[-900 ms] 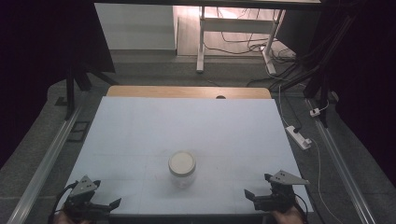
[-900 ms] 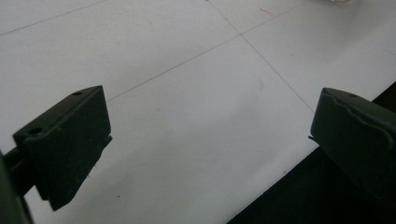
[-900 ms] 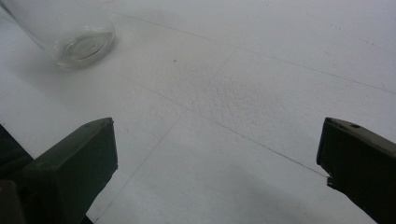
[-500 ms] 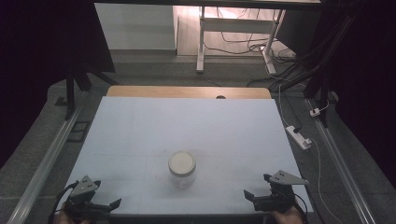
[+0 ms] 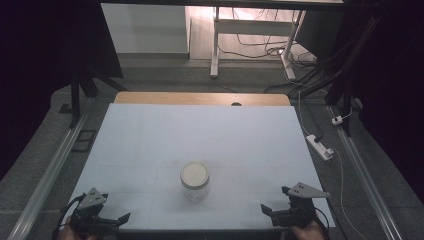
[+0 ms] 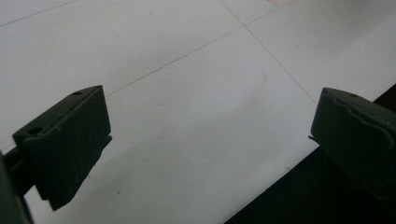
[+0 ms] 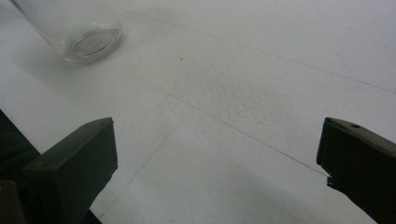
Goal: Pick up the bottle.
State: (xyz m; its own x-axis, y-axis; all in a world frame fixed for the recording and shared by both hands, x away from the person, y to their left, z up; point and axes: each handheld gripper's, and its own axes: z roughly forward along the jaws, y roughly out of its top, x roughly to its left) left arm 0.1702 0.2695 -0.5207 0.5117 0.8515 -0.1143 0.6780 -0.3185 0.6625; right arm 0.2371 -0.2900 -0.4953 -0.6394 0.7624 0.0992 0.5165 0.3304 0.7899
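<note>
Two grippers sit at the near edge of my table (image 5: 150, 130), one at each corner, and neither touches anything. My left gripper (image 5: 112, 220) rests at the near left corner with its jaws spread wide; in the left gripper view (image 6: 210, 140) I see bare white tabletop between them and the dark table edge under the far jaw. My right gripper (image 5: 272, 212) is at the near right corner, jaws likewise spread wide, with white surface between them in the right gripper view (image 7: 217, 158). Between the two, a little farther onto the table, stands a clear glass jar (image 5: 195, 181), upright, with a pale lid on top. Its glass base (image 7: 88, 39) shows at the upper left of the right gripper view, well apart from those jaws.
</note>
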